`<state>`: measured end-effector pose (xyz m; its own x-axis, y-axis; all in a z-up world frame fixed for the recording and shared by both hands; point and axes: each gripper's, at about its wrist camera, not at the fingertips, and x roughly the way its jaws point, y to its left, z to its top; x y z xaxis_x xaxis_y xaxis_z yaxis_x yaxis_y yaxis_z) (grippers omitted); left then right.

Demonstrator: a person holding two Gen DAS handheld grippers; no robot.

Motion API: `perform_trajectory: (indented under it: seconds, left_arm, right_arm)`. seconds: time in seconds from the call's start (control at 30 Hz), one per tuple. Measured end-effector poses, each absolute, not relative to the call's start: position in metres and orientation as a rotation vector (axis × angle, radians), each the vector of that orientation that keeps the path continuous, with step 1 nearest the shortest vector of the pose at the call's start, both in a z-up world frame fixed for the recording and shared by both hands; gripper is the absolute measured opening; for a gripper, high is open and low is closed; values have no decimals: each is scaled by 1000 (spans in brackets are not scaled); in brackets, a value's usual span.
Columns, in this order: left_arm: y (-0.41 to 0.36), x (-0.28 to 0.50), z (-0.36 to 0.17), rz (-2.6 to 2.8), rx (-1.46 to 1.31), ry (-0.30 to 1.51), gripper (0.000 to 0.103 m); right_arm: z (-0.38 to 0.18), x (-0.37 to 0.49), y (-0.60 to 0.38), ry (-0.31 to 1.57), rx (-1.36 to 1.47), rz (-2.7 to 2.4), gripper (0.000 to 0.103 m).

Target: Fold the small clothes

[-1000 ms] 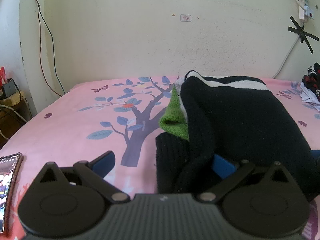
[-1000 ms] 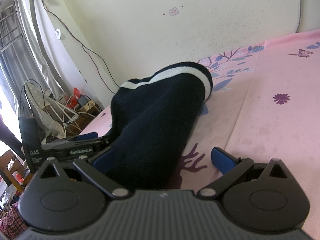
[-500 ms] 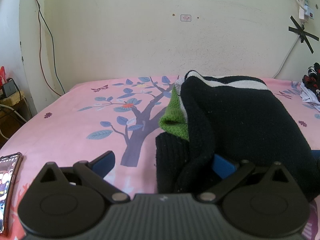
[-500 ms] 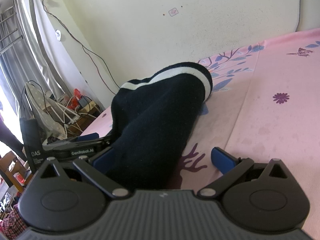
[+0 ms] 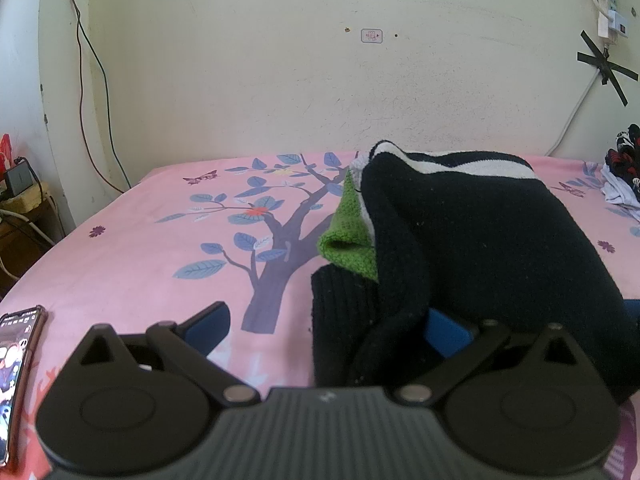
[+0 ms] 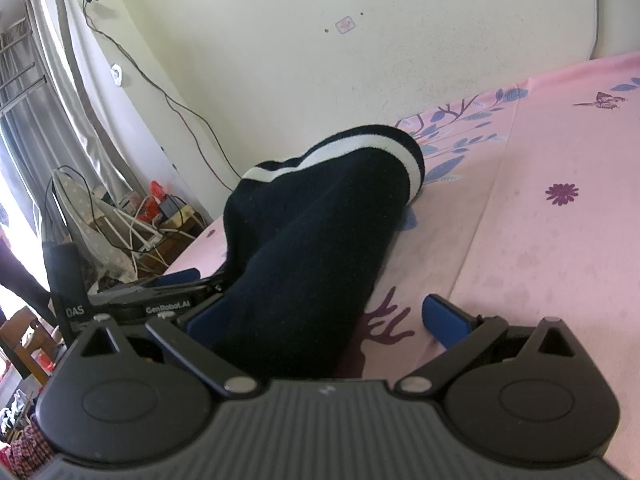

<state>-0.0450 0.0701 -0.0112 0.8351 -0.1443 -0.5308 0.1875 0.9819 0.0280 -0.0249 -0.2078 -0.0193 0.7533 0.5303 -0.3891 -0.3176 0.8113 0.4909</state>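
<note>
- Knitwear first: the black sweater [image 5: 480, 240] lies bunched on the pink bed [image 5: 160, 248], white stripe far, green piece [image 5: 348, 236] at its left.
- I see my left tool [image 5: 326, 320] spread wide over its near edge.
- My right tool [image 6: 324, 316] is wide too, sweater between its fingers.
- A phone [image 5: 16, 344] lies near left.

Home bedroom: pink floral bedsheet [image 5: 160, 248], cream wall [image 5: 280, 80], curtain [image 6: 60, 92], phone [image 5: 16, 364].

Count, both views:
- Dark knit garment with white stripe [image 5: 480, 232]: 1.
- Green knit piece [image 5: 350, 236] at its edge: 1.
- Phone [image 5: 18, 356]: 1, on bed [image 5: 160, 248].
- Clothes heap [image 5: 624, 176], far right: 1; items inside not countable.
- Tongs: 2, left tongs [image 5: 326, 326] and right tongs [image 6: 320, 316].
</note>
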Motion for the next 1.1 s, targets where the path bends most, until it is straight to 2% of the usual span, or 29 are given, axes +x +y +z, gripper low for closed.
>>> perform_trajectory:
  seconds: [1.1]
  left_arm:
    - [71,-45,-11,-178,70,556,103]
  right_arm:
    - [-20,-25,-208,543,416,479,96]
